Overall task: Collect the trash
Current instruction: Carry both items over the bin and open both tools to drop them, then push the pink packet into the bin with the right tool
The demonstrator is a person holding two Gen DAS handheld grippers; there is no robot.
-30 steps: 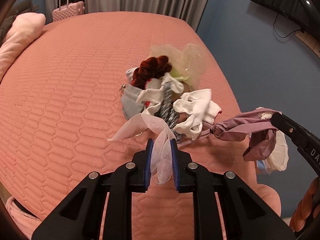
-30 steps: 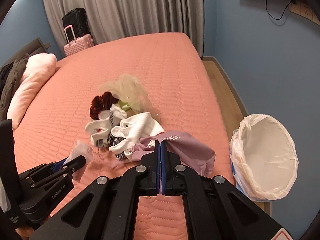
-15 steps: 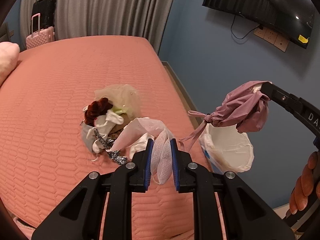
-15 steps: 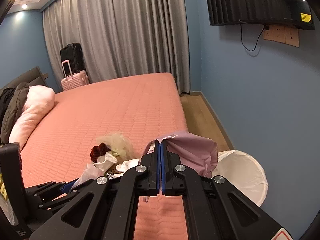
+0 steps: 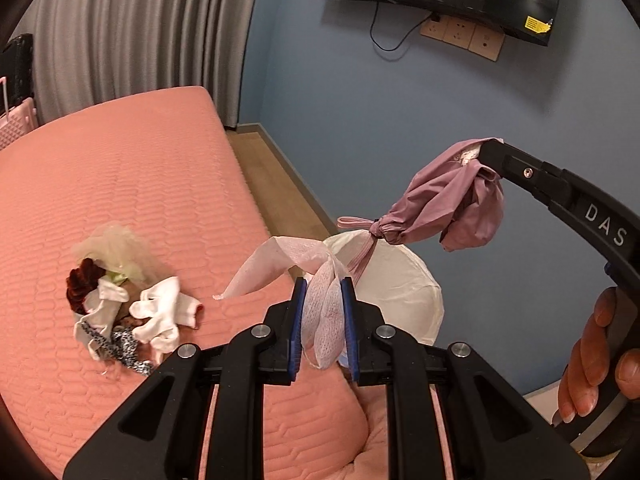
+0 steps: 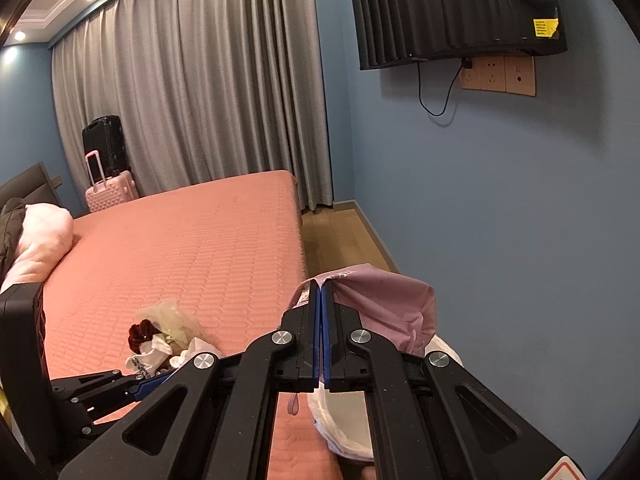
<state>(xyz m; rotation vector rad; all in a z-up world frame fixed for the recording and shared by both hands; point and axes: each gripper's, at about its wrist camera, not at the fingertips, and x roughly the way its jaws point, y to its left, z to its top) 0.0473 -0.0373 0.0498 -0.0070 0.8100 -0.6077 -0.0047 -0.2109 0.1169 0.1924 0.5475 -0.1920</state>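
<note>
My left gripper [image 5: 323,282] is shut on a white paper tissue [image 5: 280,266] and holds it in the air near the bed's right edge. My right gripper [image 6: 321,285] is shut on a mauve drawstring pouch [image 6: 394,300], which also shows in the left wrist view [image 5: 436,204], hanging above a white-lined trash bin [image 5: 404,292]. The bin [image 6: 344,428] stands on the floor beside the bed. A pile of small items [image 5: 120,304] lies on the pink bed: white socks, a dark red scrunchie, pale tulle. The pile also shows in the right wrist view [image 6: 164,340].
The pink quilted bed [image 5: 132,184] fills the left. A blue wall [image 6: 500,220] with a mounted TV [image 6: 452,12] is on the right. A pink suitcase [image 6: 110,192] and a black one stand by grey curtains. A pink pillow [image 6: 36,240] lies at the bed's left.
Both grippers have lifted off the bed and swung right towards the bin, each still holding its item. The pouch now hangs over the bin.
</note>
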